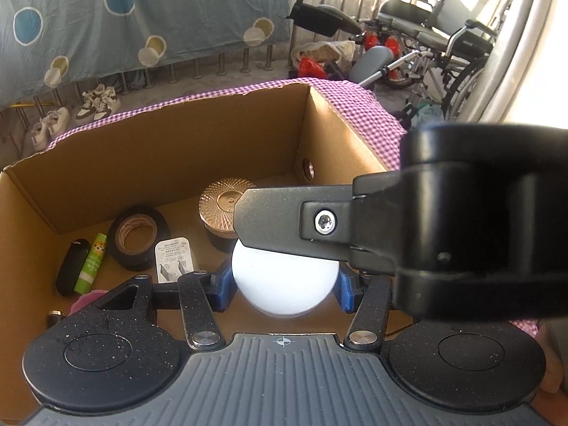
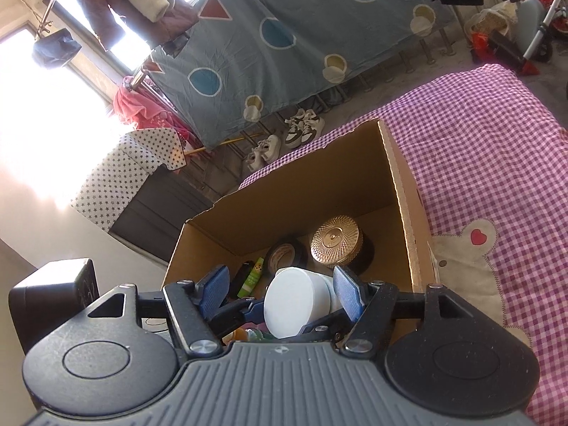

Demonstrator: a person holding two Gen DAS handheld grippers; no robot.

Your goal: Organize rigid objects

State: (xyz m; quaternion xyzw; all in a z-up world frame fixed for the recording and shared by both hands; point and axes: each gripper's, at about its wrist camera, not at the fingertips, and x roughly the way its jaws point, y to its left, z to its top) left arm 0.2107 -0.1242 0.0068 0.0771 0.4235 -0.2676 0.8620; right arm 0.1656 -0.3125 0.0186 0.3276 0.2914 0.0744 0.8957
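A white round jar (image 1: 284, 284) is held between the blue pads of my left gripper (image 1: 283, 285), over the inside of the cardboard box (image 1: 159, 163). The same jar (image 2: 294, 301) shows in the right wrist view, with the left gripper's fingers (image 2: 248, 310) closed on it. My right gripper (image 2: 282, 289) is open, its blue pads (image 2: 346, 294) wide on either side of the jar and not touching it. The right gripper's body (image 1: 443, 220) crosses above the jar in the left wrist view.
In the box lie a gold-lidded jar (image 1: 223, 209), a black tape roll (image 1: 138, 236), a white charger (image 1: 174, 259), a green tube (image 1: 91, 262) and a black oblong item (image 1: 71, 266). The box stands on a purple checked cloth (image 2: 490, 163).
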